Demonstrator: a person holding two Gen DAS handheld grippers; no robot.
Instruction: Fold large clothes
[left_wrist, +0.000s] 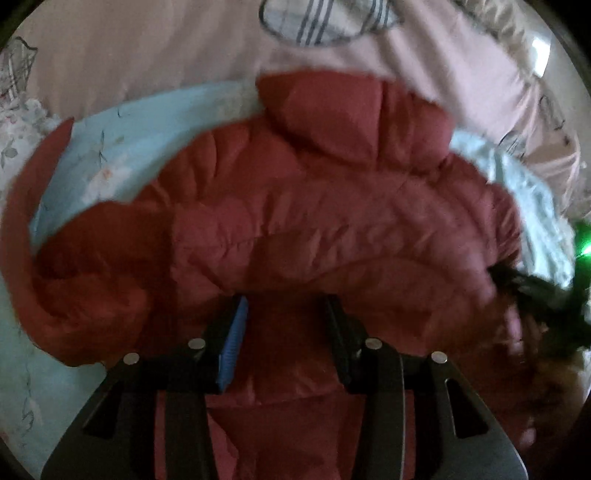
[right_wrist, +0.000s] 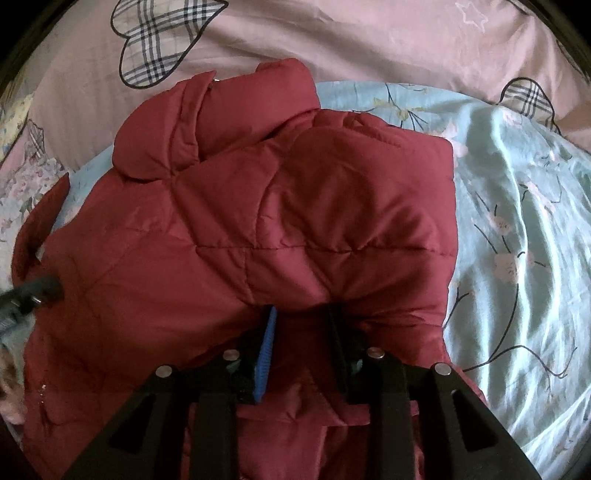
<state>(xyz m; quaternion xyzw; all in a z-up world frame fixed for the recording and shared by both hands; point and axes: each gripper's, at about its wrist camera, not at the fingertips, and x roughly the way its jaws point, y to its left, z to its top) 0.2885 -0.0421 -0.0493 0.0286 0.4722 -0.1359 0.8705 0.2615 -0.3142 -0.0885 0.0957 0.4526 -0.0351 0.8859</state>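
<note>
**Red quilted jacket gripped at two points on the bed**

The red quilted jacket (right_wrist: 280, 221) lies bunched across the pale blue floral sheet (right_wrist: 517, 229), its collar (right_wrist: 221, 122) turned up toward the pink cover with plaid hearts (right_wrist: 332, 44) at the far side. In the left wrist view the same jacket (left_wrist: 295, 221) is motion-blurred, with one sleeve (left_wrist: 29, 206) curving away along the left edge over the blue sheet (left_wrist: 122, 147).

The right gripper (right_wrist: 301, 314) has padded fabric gathered between its fingers (right_wrist: 267, 350); these stand partly closed with a fold of jacket pinched in the gap. The fingertips are buried under the cloth.

The left gripper (left_wrist: 284, 302) is in like condition: its fingers (left_wrist: 232, 350) are set moderately apart, with red fabric filling the space between them and draping over the tips.

In the right wrist view, the other gripper shows as a dark shape at the left edge, touching the jacket. A plaid heart patch (right_wrist: 162, 40) sits beyond the collar on the pink cover.
</note>
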